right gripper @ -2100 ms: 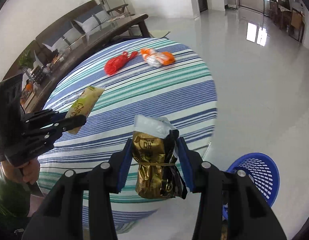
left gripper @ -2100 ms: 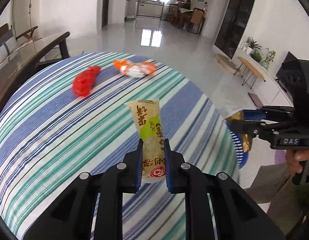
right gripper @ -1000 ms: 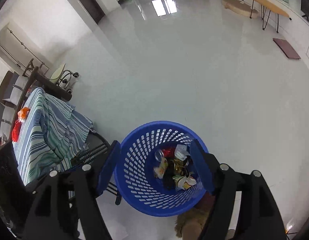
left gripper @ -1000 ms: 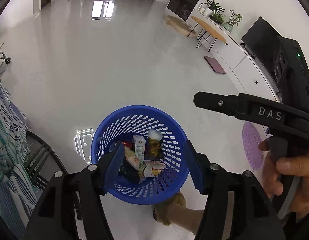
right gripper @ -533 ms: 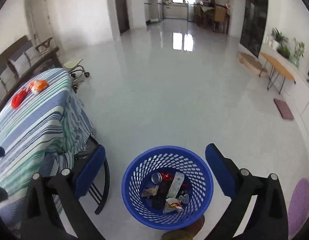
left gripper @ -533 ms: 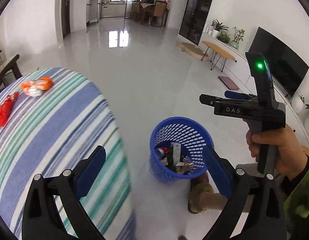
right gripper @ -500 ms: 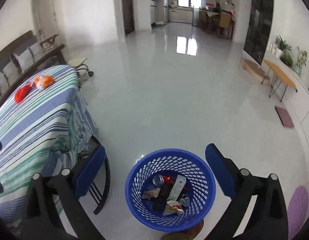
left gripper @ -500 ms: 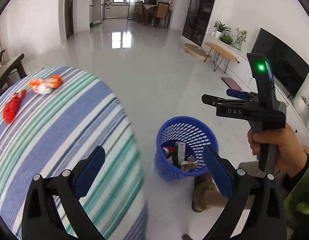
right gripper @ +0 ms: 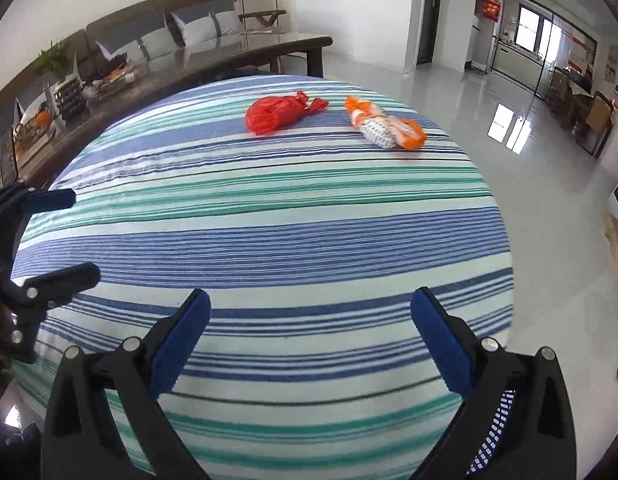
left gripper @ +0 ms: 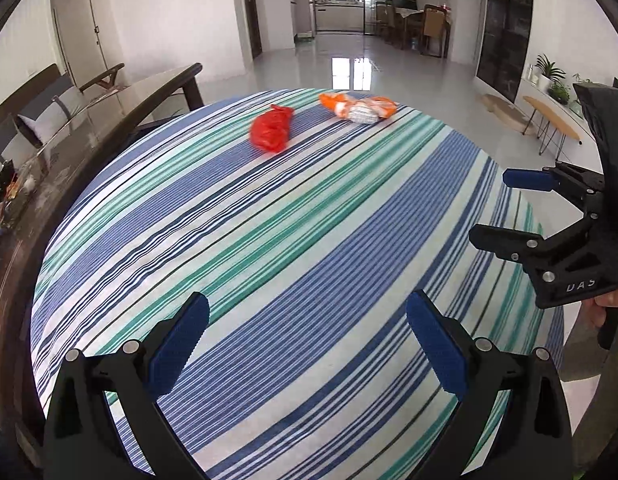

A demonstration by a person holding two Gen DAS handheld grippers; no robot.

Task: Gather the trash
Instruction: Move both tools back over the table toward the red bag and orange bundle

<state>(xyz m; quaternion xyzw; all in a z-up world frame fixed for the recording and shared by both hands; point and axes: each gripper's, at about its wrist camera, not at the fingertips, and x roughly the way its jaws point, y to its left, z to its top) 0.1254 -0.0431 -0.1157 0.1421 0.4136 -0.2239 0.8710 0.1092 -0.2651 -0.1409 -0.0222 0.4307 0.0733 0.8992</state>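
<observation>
A crumpled red plastic bag and an orange-and-white wrapper lie at the far side of a round table with a blue, green and white striped cloth. My left gripper is open and empty above the near part of the table. My right gripper is open and empty too, over the table's near right edge. It also shows in the left wrist view at the right, and the left gripper shows in the right wrist view at the left.
A sliver of the blue trash basket shows below the table edge behind my right finger. A dark glass-topped table with clutter and a sofa stand to the left. Glossy white floor stretches beyond the table.
Both grippers have swung from over the blue basket back to above the striped table. Two seconds ago each held a wrapper; those lie in the basket and both grippers are open and empty.
</observation>
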